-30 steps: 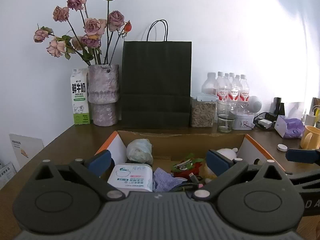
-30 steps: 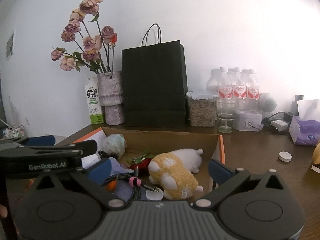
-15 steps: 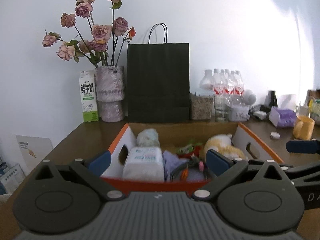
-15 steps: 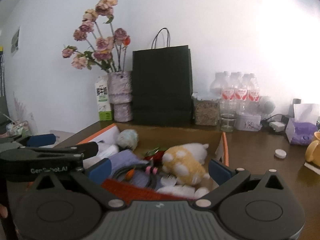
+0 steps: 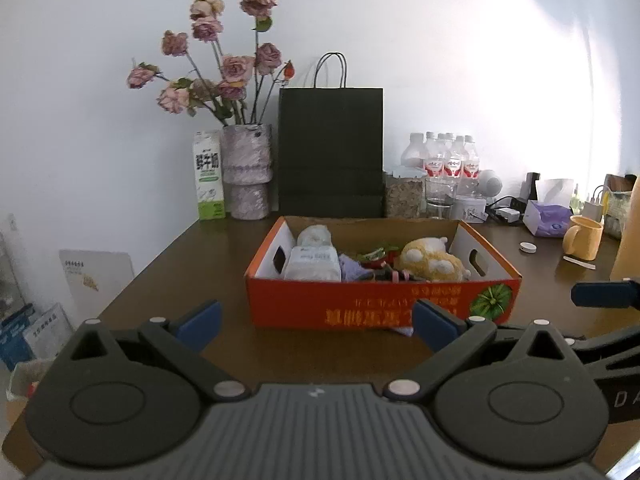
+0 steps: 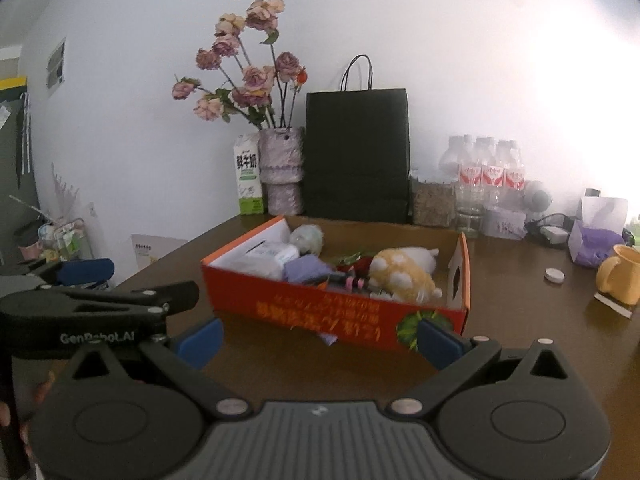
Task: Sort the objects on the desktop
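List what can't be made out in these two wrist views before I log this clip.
- Lower items in the box: both views, hidden by its front wall and the plush toy.
- Purple scrap under the box: only a corner shows.
- Orange object: left view, cut by the right edge.
- Tissue box area: right view, washed out by glare.
- Bottle labels: too small to read.

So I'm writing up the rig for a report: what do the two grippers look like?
Both match: the left gripper and right gripper have a ribbed grey body, two round black discs, black linkage arms with silver pins, and blue pads on the jaws. White lettering on the left gripper's side reads "GenRobot.AI". No cables or sleeves show.
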A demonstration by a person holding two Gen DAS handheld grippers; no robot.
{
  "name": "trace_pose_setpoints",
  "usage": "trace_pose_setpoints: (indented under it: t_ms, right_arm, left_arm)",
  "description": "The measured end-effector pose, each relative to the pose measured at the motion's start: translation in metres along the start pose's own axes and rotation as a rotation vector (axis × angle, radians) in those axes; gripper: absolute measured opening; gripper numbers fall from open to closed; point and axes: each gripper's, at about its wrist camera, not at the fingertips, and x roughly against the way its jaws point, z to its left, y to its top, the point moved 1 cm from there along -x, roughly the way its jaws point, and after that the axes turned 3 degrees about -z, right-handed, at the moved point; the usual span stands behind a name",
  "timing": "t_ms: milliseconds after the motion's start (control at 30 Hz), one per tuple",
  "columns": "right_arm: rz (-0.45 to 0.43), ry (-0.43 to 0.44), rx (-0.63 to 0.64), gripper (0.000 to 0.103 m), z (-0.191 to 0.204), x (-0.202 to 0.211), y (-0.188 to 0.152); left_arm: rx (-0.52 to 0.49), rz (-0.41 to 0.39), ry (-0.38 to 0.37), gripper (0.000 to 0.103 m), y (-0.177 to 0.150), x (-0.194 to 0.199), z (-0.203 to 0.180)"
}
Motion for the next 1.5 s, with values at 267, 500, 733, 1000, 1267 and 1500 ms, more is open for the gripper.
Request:
trace_pose_setpoints:
  t_ms: [267, 500, 733, 1000, 1267, 1500]
  right_arm:
    - [0.043, -0.002, -0.02, 0.103, 0.011, 0.039, -0.026]
    - [0.047, -0.019, -0.031, 0.103, 0.012, 0.06, -0.039]
    - [0.048, -0.015, -0.037, 0.103, 0.011, 0.066, -0.042]
    - [0.047, -0.014, -0.035, 0.103, 0.012, 0.067, -0.042]
    - [0.047, -0.015, -0.034, 0.103, 0.012, 0.068, -0.043]
    - [0.047, -0.016, -0.033, 0.103, 0.012, 0.068, -0.043]
  left_arm:
    - [-0.012, 0.04, 0.0, 0.103, -0.02, 0.038, -0.004]
    - [-0.017, 0.057, 0.007, 0.103, -0.03, 0.056, -0.013]
    - [-0.012, 0.058, 0.015, 0.103, -0.032, 0.063, -0.014]
    - [-0.011, 0.062, 0.018, 0.103, -0.032, 0.064, -0.013]
    - [-0.011, 0.063, 0.019, 0.103, -0.033, 0.064, -0.013]
    - [-0.011, 0.063, 0.019, 0.103, -0.033, 0.064, -0.013]
